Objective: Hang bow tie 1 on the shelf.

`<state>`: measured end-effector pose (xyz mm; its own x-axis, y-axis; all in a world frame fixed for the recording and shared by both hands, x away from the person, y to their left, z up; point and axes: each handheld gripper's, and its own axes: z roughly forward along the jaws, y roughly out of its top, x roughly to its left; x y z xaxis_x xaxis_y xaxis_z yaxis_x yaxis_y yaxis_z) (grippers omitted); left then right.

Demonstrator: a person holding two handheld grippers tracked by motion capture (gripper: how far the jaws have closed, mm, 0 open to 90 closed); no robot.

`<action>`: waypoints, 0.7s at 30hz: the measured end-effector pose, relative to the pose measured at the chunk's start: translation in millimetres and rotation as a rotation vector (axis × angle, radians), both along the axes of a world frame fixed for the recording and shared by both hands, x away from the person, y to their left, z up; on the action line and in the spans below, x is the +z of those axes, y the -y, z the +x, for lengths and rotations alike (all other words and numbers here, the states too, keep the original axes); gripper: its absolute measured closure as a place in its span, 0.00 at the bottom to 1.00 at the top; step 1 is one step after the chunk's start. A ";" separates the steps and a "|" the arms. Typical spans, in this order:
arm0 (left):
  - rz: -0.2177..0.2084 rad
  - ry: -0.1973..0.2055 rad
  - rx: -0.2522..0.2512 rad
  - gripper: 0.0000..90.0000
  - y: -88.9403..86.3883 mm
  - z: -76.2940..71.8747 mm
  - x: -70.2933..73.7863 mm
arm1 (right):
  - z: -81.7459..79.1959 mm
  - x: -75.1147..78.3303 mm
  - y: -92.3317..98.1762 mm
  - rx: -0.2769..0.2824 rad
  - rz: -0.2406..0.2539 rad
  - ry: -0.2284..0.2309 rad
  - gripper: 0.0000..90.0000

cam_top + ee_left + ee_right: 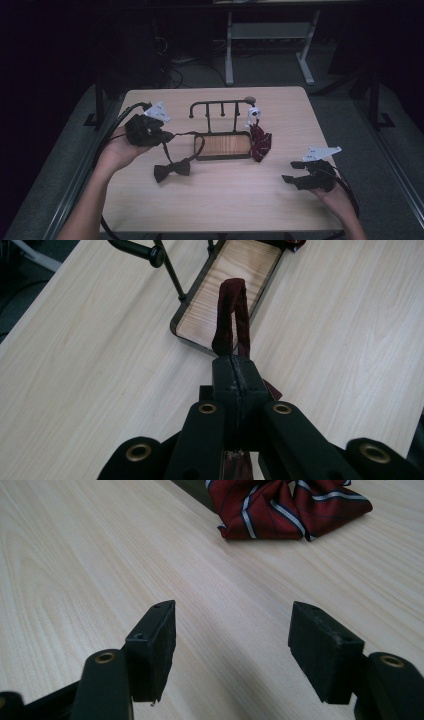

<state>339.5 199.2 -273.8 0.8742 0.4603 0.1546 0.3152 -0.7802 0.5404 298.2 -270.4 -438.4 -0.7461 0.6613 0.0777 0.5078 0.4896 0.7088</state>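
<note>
High view: pinching the dark strap (pixel 231 315) of the bow tie (pixel 171 169) in the clenched left gripper (pixel 169 136) at nine o'clock, the bow lying on the table (pixel 210 200) at seven o'clock of the wooden-based rack (pixel 222 144). Idling at four o'clock with the right gripper (pixel 291 171) released, the striped red tie (pixel 290 507) untouched. Judging the step as lifting the strap; next, probably raising the loop toward a rack peg (pixel 222 109) without slipping.
</note>
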 end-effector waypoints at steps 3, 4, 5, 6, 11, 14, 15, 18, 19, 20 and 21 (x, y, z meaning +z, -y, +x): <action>-0.001 0.001 0.005 1.00 -0.8 1.3 1.6 | -1.0 -0.1 -0.3 -0.004 -0.003 -0.001 0.39; 0.002 0.000 0.003 1.00 -1.3 1.9 2.6 | -1.2 0.0 -0.4 -0.005 -0.002 -0.001 0.39; 0.001 -0.001 0.004 1.00 -1.6 2.2 3.1 | -1.3 0.0 -0.4 -0.004 -0.001 0.001 0.39; 0.003 -0.002 0.005 1.00 -1.9 2.5 3.6 | -1.3 0.0 -0.4 -0.004 0.002 0.000 0.39; 0.008 -0.004 0.009 1.00 -2.3 6.8 6.7 | -1.0 -1.0 0.0 0.000 0.004 -0.003 0.39; 0.021 -0.007 0.017 1.00 -1.3 10.1 8.3 | -0.2 -1.4 0.4 0.001 0.003 -0.006 0.39; 0.016 -0.011 0.018 1.00 -1.1 11.9 9.2 | 0.0 -1.4 0.3 0.001 0.005 -0.006 0.39; 0.012 -0.019 0.018 1.00 -1.2 15.2 12.7 | 0.9 -1.4 0.1 0.003 0.005 -0.002 0.39; 0.011 -0.019 0.018 1.00 -1.0 16.3 13.7 | 1.0 -1.5 0.2 0.003 0.005 -0.001 0.39; 0.014 -0.019 0.019 1.00 -0.9 17.1 15.1 | 1.0 -1.4 0.4 0.003 0.005 0.000 0.39; 0.010 -0.021 0.020 1.00 -0.8 17.8 16.0 | 1.0 -1.3 0.6 0.003 0.006 0.000 0.39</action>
